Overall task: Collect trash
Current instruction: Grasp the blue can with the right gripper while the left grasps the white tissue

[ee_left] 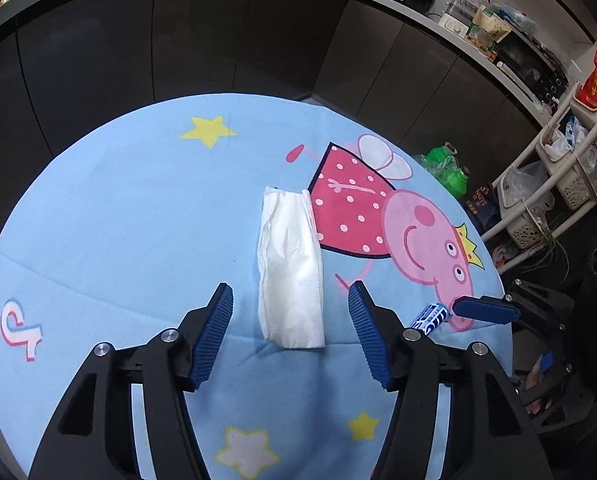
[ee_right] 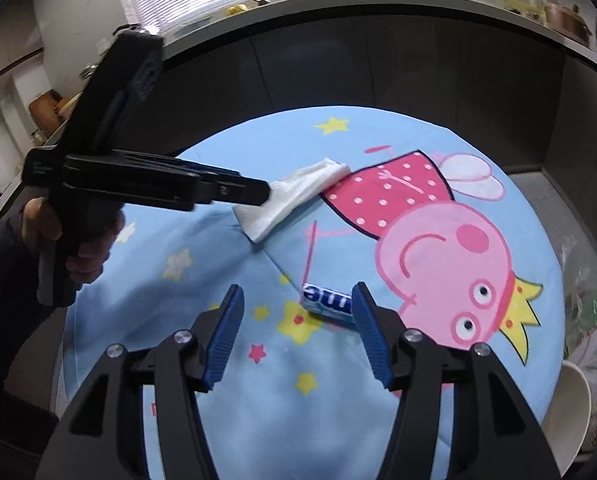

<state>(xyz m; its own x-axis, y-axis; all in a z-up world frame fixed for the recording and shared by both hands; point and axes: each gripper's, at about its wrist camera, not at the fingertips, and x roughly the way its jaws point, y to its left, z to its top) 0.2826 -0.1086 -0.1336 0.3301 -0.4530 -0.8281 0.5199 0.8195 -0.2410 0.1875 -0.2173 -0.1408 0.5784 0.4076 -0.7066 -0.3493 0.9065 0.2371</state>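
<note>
We find both tools open, left tool point(ee_left: 290, 308) straddling the tissue point(ee_left: 290, 268) mid-frame, right tool point(ee_right: 298, 308) approaching the candy wrapper point(ee_right: 328, 304) for pickup.

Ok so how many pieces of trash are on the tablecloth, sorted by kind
White tissue: 1
Blue candy wrapper: 1
Total: 2, both loose on the cloth; the left gripper and right gripper are open and hold nothing.
</note>
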